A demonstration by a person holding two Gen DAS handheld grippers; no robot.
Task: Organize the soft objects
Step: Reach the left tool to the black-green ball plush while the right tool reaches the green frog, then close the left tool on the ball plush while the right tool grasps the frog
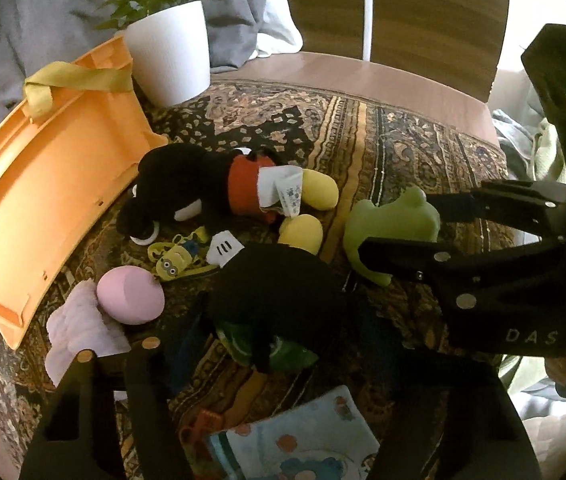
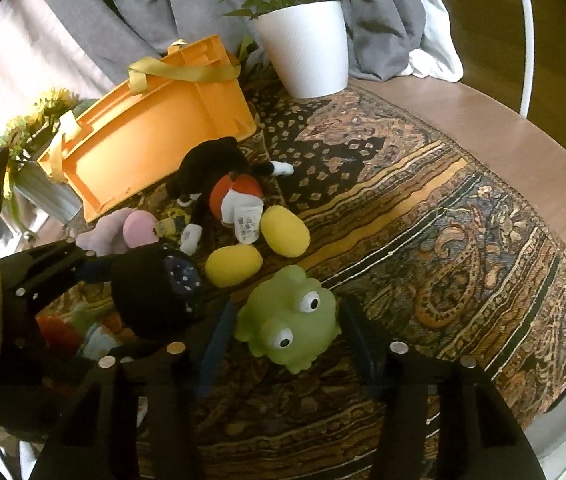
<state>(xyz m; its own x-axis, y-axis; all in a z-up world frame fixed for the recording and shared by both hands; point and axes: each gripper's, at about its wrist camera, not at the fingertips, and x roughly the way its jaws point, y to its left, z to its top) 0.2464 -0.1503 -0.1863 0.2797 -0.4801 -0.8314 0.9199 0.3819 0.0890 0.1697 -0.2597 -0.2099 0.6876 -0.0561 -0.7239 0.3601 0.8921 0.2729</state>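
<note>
So far, from your left wrist view, almost nothing looks sorted: the orange crate [image 1: 43, 184] lies tipped on the rug [image 1: 383, 140] with nothing visible inside it, and the mouse doll [image 1: 203, 188], the pink toy [image 1: 131, 294], the small yellow figure [image 1: 177, 260] and the green frog [image 1: 387, 224] all lie loose on the rug. Your left tool [image 1: 255, 392] hangs over a dark soft thing [image 1: 275, 292]; its fingers stand wide apart, so it grips nothing. Your right tool [image 1: 399, 224] reaches in with a finger on either side of the frog.

Next, from your right wrist view, the right tool [image 2: 283, 356] is spread open, the frog [image 2: 289, 316] between its fingers [image 2: 219, 340] but not yet pinched. The frog's eyes face the camera, toward lower right, and its long axis runs from upper left to lower right. By my judgement, the crate [image 2: 151, 136] must be righted or filled as it lies.
</note>
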